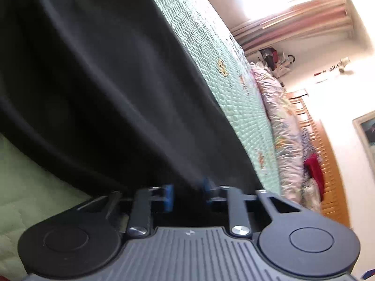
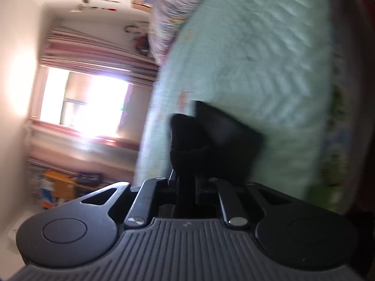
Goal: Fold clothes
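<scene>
A large black garment (image 1: 105, 82) hangs in taut folds over a mint-green quilted bed (image 1: 234, 82), filling most of the left wrist view. Its cloth narrows down into my left gripper (image 1: 187, 190), whose blue pads (image 1: 169, 196) pinch it. In the blurred right wrist view, a bunched corner of the same black garment (image 2: 211, 140) sticks up from my right gripper (image 2: 187, 182). That gripper is shut on it, held above the quilt (image 2: 257, 58). Both views are tilted sideways.
Floral pillows (image 1: 281, 121) lie at the head of the bed against a slatted wooden headboard (image 1: 328, 164), with a red cloth (image 1: 315, 171) beside them. A bright window (image 2: 89, 103) with pink curtains and some boxes on the floor (image 2: 56, 187) lie beyond the bed's edge.
</scene>
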The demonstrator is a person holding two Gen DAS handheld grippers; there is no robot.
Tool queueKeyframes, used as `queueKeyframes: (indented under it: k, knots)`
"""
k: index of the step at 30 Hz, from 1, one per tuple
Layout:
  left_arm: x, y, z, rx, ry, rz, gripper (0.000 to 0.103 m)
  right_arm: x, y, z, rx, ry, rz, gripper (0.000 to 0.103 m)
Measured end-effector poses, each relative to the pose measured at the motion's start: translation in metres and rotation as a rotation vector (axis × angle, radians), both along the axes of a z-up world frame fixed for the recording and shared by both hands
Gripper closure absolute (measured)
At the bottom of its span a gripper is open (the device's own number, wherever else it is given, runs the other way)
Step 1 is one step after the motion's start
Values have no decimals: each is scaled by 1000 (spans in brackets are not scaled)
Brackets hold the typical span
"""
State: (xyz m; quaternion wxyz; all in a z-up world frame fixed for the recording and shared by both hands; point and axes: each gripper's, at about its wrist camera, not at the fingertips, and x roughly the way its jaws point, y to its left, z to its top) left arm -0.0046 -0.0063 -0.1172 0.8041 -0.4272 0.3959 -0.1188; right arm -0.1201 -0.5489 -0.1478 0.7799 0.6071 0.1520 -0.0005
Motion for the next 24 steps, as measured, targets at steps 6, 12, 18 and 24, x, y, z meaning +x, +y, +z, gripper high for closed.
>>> queueKeyframes:
  k: [6,12,18,24]
  knots:
    - [-15,1,33,92,-150,-48,93,2,-3,-13,-47,40,1,90]
    - [-23,-1,35,137,-157,-94,93,7,-8,-33,-73,109,10,89]
    - [-22,4,10,155,-94,-113,93,9,-10,-46,-48,130,15,91]
    - [-28,7,6,185,-100,-142,93,12,-9,-38,-92,147,24,89]
